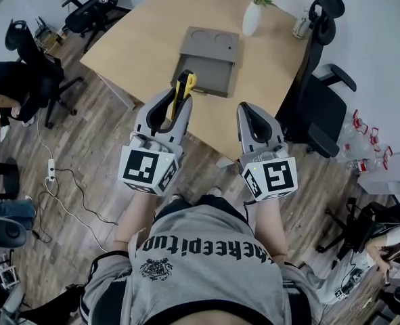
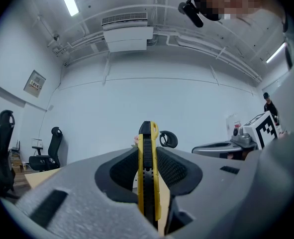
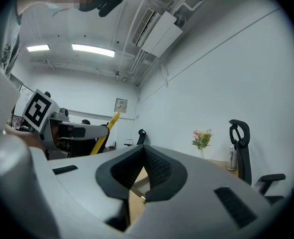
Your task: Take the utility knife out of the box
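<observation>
Right hand-held gripper (image 3: pixel 144 148): jaws closed tip to tip, black ribbed pads (image 3: pixel 125 168) meeting at the top, nothing between them. Tan worktop (image 3: pixel 135 203) shows through the gap below the tips.

Left side of frame: left hand-held gripper (image 3: pixel 94 133), pointing level, marker cube (image 3: pixel 36 109) at its rear. A yellow utility knife (image 3: pixel 109 127) sticks out past its jaws, tilted up to the right.

Right side: vase of pink flowers (image 3: pixel 202 141) on the worktop, a black office chair (image 3: pixel 239 143) just beside the far edge.

Overhead: air-conditioning unit (image 3: pixel 156 31), two lit strip lights (image 3: pixel 93 50). Small framed sign (image 3: pixel 120 105) on the far wall.
</observation>
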